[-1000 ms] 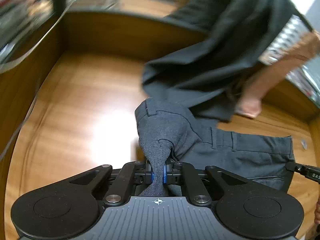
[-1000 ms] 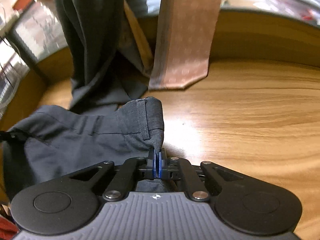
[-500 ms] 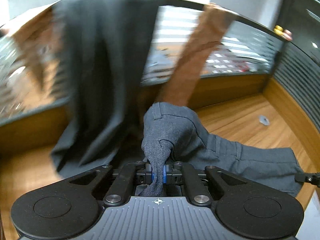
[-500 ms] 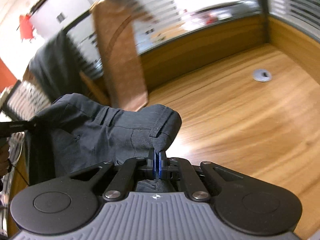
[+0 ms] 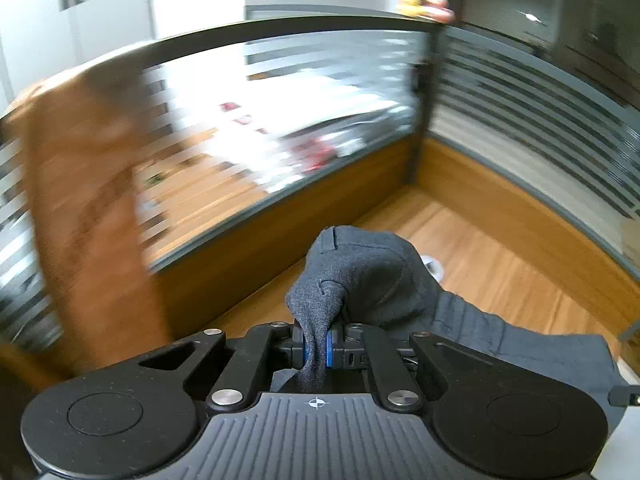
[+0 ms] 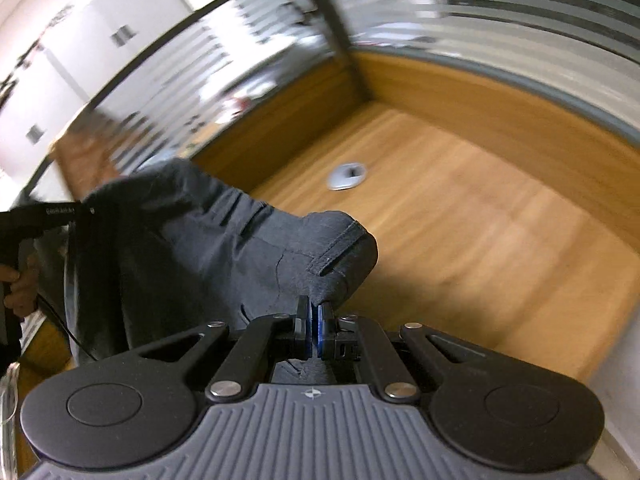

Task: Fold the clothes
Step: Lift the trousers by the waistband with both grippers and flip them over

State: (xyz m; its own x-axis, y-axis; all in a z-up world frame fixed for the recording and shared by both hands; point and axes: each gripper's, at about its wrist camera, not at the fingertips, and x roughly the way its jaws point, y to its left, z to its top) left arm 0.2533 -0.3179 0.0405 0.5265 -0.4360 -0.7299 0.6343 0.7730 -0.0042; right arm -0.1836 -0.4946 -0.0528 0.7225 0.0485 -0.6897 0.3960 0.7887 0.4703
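Note:
Dark grey trousers (image 5: 368,276) hang between my two grippers, held by the waistband above the wooden desk (image 5: 500,264). My left gripper (image 5: 316,346) is shut on one waistband corner, with cloth bunched between its blue pads. My right gripper (image 6: 314,330) is shut on the other corner of the trousers (image 6: 208,248), next to a belt loop. The left gripper's tip (image 6: 52,213) shows at the left edge of the right wrist view, holding the far end of the waistband. The trouser legs are hidden.
A brown patterned cloth (image 5: 88,216) hangs, blurred, over the striped glass partition (image 5: 280,112) at the left. A grey cable grommet (image 6: 346,176) sits in the desk near the corner. Wooden upstands and glass screens bound the desk at the back and right.
Both grippers have lifted and swung to the right with the trousers. The dark garment on the partition has left the view; the desk corner and grommet have come in.

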